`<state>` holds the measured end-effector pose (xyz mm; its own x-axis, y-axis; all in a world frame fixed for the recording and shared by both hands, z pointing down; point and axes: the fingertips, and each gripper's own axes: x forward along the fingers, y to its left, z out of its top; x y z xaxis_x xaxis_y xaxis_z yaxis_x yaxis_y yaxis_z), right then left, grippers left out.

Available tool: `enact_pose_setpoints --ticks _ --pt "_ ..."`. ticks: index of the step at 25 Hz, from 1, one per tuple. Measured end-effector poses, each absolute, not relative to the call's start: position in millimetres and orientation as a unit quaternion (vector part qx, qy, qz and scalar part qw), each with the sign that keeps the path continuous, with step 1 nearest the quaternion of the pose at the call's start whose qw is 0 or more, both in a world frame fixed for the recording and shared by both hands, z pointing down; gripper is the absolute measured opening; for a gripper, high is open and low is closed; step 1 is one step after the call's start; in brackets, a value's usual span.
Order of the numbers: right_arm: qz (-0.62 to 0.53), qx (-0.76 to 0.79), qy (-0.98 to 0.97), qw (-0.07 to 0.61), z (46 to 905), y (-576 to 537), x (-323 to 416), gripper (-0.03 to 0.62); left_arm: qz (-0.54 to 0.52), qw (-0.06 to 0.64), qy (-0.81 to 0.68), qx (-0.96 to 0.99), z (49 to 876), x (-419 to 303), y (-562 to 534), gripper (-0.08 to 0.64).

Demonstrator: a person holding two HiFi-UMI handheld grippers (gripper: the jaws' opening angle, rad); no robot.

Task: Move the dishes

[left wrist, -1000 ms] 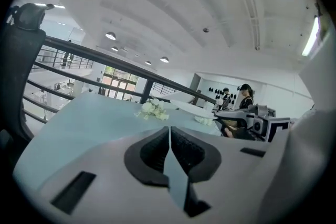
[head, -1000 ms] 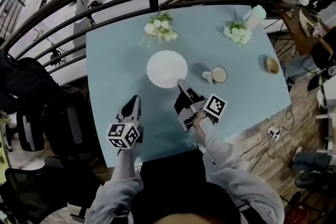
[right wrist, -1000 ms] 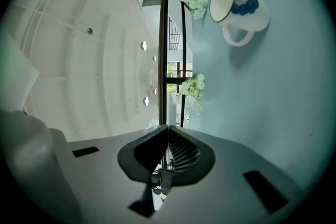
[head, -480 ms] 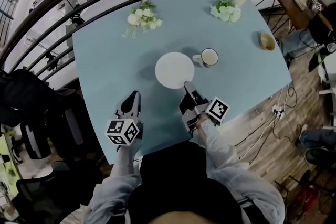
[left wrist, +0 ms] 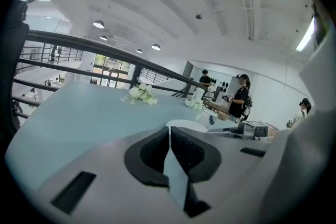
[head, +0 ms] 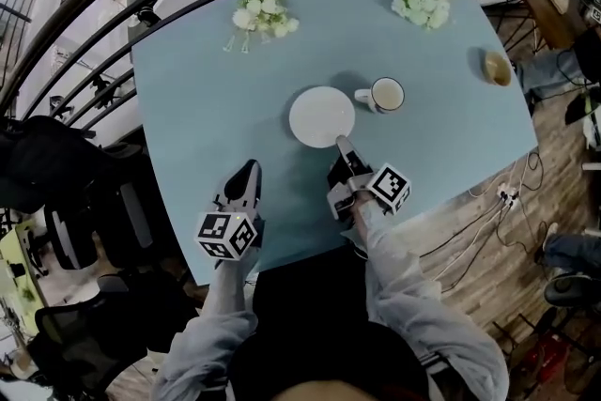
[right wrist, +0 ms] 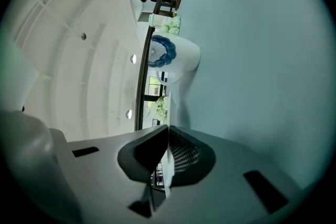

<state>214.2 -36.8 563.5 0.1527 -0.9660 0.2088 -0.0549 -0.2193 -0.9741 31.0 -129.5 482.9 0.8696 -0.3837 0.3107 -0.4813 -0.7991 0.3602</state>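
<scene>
The right hand-held gripper (head: pixel 340 144) is clamped on the near rim of the round white ceramic plate (head: pixel 321 113). The plate lies at the middle of the pale blue counter (head: pixel 207 108), just beside a white mug (head: pixel 386 95) (whether it rests flat or hangs just clear, I cannot tell). The left hand-held gripper (head: pixel 252 166) hovers closed and empty near the counter's front edge.

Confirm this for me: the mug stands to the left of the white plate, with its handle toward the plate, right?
Not quite. The mug stands to the right of the white plate, not to its left, as the head view shows. Its handle does point toward the plate.
</scene>
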Motion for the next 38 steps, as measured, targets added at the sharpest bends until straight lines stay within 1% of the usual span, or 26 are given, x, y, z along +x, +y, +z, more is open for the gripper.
enact_pose_setpoints --ticks 13,30,31,32,33,34,35,37,38 --pt "-0.54 -0.615 0.369 0.44 592.9 -63.1 212.7 0.017 0.109 0.24 -0.26 0.929 495.0 24.2 -144.6 0.023" --pt "-0.569 -0.639 0.31 0.415 602.3 -50.5 209.8 0.032 0.106 0.246 -0.256 0.929 496.7 16.5 -138.3 0.023" --pt "-0.566 -0.637 0.312 0.42 599.5 -51.1 210.3 0.051 0.105 0.246 -0.254 0.929 495.6 16.3 -137.4 0.023" --pt "-0.56 -0.634 0.32 0.426 594.3 -53.4 210.9 0.105 0.103 0.245 -0.253 0.93 494.6 15.9 -136.4 0.023" --pt "-0.551 -0.631 0.333 0.432 588.0 -57.0 211.5 0.197 0.101 0.245 -0.252 0.931 493.5 15.5 -135.1 0.023" --pt "-0.542 -0.628 0.347 0.438 582.3 -60.9 212.1 0.275 0.099 0.245 -0.25 0.931 492.3 14.9 -133.5 0.023" --pt "-0.534 -0.624 0.358 0.444 578.3 -63.6 212.6 0.326 0.098 0.244 -0.249 0.932 491.0 14.1 -131.5 0.023" --pt "-0.522 -0.623 0.362 0.455 571.5 -63.6 214.3 0.369 0.093 0.244 -0.247 0.933 487.6 12.6 -126.3 0.023" --pt "-0.516 -0.627 0.362 0.459 567.5 -62.1 215.9 0.407 0.09 0.245 -0.246 0.933 485.3 11.9 -123.5 0.023"
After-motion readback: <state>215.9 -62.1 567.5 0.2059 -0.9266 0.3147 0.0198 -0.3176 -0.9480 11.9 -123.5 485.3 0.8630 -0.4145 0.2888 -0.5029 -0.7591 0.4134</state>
